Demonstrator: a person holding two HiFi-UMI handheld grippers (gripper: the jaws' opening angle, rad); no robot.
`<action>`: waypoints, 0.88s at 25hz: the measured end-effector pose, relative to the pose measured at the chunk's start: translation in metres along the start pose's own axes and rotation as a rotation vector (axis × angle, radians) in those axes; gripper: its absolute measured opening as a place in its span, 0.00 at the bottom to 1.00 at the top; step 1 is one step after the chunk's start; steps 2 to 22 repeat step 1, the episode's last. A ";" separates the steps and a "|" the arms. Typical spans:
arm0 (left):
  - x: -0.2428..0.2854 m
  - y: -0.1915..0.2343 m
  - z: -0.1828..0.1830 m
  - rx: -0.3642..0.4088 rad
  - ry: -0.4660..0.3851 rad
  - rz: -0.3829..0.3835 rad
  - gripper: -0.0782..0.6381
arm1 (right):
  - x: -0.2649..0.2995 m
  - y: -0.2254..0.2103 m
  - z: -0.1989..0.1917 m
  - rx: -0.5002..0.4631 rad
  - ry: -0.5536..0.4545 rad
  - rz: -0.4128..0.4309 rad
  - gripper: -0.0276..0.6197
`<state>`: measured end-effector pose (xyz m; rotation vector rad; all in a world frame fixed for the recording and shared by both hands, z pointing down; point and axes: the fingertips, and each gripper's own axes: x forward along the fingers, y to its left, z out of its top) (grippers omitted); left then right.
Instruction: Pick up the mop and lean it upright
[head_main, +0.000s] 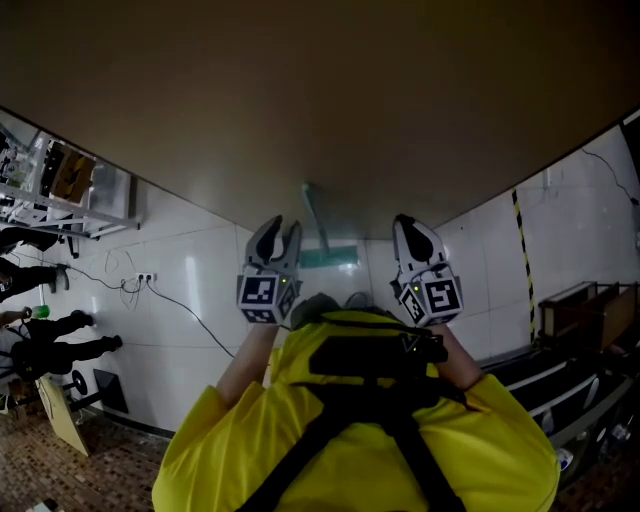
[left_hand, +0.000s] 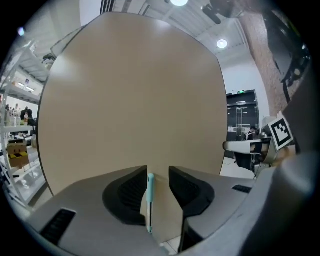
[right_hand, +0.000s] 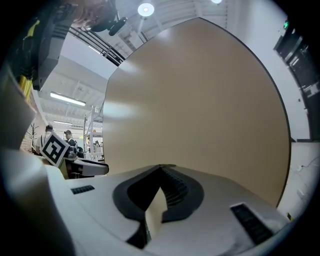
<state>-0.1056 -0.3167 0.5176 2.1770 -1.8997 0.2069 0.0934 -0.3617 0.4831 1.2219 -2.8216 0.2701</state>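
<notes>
At centre frame of the head view, the mop (head_main: 320, 245) stands approx. upright, handle up against the tan wall (head_main: 300, 100), head apparently on the white tile floor (head_main: 200, 280). The left gripper (left_hand: 158, 172) is nearer: jaws apart, thin teal handle btwn them, pads not pressing it. The right gripper (head_main: 416, 240), centre-right, looks clenched on nothing. Shelves (head_main: 60, 190) fill the far left.

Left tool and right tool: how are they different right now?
The grey left tool has its jaws apart; the grey right tool has its jaw tips together. The thin teal mop handle stands between the left tool's jaws; nothing sits between the right tool's. Both point at the big beige wall.
</notes>
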 end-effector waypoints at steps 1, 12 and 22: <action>0.004 0.000 -0.003 -0.005 0.016 -0.009 0.28 | -0.001 -0.003 -0.003 0.005 0.001 -0.002 0.05; 0.004 0.000 -0.003 -0.005 0.016 -0.009 0.28 | -0.001 -0.003 -0.003 0.005 0.001 -0.002 0.05; 0.004 0.000 -0.003 -0.005 0.016 -0.009 0.28 | -0.001 -0.003 -0.003 0.005 0.001 -0.002 0.05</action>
